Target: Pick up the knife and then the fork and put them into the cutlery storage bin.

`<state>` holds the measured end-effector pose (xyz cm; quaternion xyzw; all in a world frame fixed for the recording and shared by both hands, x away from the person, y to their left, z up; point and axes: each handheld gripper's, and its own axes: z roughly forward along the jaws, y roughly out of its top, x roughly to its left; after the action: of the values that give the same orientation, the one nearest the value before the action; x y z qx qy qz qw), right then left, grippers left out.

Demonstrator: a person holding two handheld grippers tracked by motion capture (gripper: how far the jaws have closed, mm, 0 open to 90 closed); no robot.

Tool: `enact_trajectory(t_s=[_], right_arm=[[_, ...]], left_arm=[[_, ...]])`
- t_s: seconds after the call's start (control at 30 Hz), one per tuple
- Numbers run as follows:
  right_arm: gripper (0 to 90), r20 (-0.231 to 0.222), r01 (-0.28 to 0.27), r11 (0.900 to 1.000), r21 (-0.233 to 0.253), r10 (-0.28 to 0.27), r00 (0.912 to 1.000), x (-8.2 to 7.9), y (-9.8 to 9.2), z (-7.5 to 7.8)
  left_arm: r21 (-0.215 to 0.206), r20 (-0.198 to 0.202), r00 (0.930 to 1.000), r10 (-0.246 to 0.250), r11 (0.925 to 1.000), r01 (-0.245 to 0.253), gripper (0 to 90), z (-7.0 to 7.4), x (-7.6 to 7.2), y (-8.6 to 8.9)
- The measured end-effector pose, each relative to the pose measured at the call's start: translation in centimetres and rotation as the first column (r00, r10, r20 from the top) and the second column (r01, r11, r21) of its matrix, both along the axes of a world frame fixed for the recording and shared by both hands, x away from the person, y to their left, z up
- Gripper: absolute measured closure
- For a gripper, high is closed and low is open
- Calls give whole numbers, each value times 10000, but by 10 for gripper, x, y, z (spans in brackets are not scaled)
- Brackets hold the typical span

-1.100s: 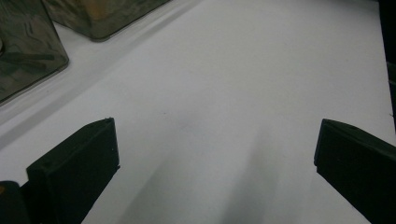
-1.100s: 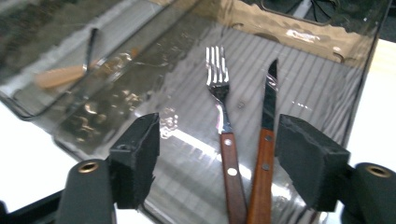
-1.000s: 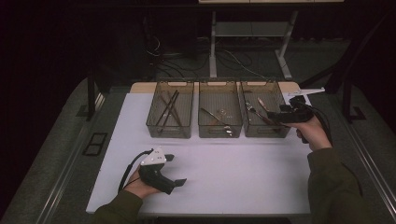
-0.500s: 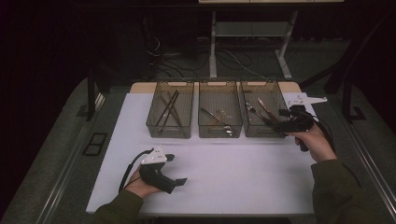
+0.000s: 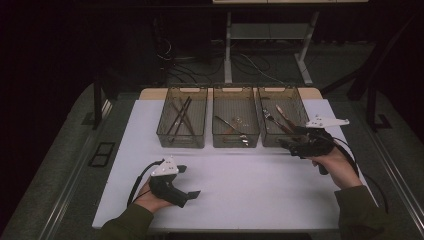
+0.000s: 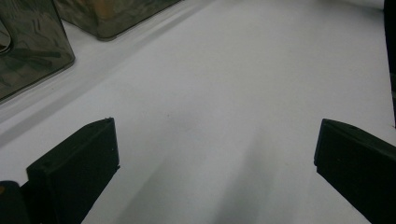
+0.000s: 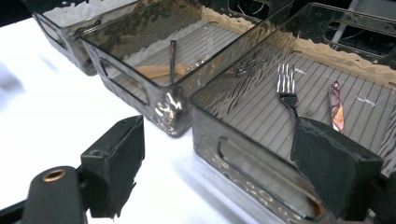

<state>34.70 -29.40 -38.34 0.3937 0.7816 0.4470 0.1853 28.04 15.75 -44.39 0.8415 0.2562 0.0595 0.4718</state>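
Three smoky clear bins stand in a row at the back of the white table top [image 5: 250, 185]. The left bin [image 5: 182, 141] holds long dark sticks. A wooden piece [image 7: 159, 70] and a dark rod lie in the middle bin [image 5: 235, 141]. In the right bin [image 5: 280, 95] are a fork [image 7: 286, 88] and a copper-coloured utensil [image 7: 336, 105]. My right gripper [image 5: 289, 141] [image 7: 219, 140] is open, just before that bin's front wall, with nothing in it. Low over the table's near left, my left gripper [image 5: 191, 181] [image 6: 217, 135] is open wide and empty.
Bare white surface [image 6: 224, 93] lies between the bins and the near edge. Behind the table stands a metal desk frame [image 5: 265, 45] with cables on the dark floor. A black post [image 5: 97, 105] rises at the table's left side.
My right gripper has drawn back from above the right bin toward the near edge, now at the bin's front wall. The left gripper has stayed put.
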Motion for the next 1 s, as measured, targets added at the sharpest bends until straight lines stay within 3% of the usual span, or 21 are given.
enact_trajectory(t_s=[0.23, 0.67, 1.0], right_arm=[[178, 99, -45, 9993, 359, 42, 9999, -15, 0, -9], [177, 201, -459, 9982, 381, 452, 9988, -44, -2, -28], [177, -46, -641, 9976, 254, 643, 9979, -61, 2, -43]], left_arm=[[-14, 18, 10000, -10, 10000, 10, 0, 0, 0, 0], [-5, 39, 10000, -32, 10000, 32, 0, 1, -1, 0], [10, 50, 10000, -38, 10000, 38, 0, 1, -2, 0]])
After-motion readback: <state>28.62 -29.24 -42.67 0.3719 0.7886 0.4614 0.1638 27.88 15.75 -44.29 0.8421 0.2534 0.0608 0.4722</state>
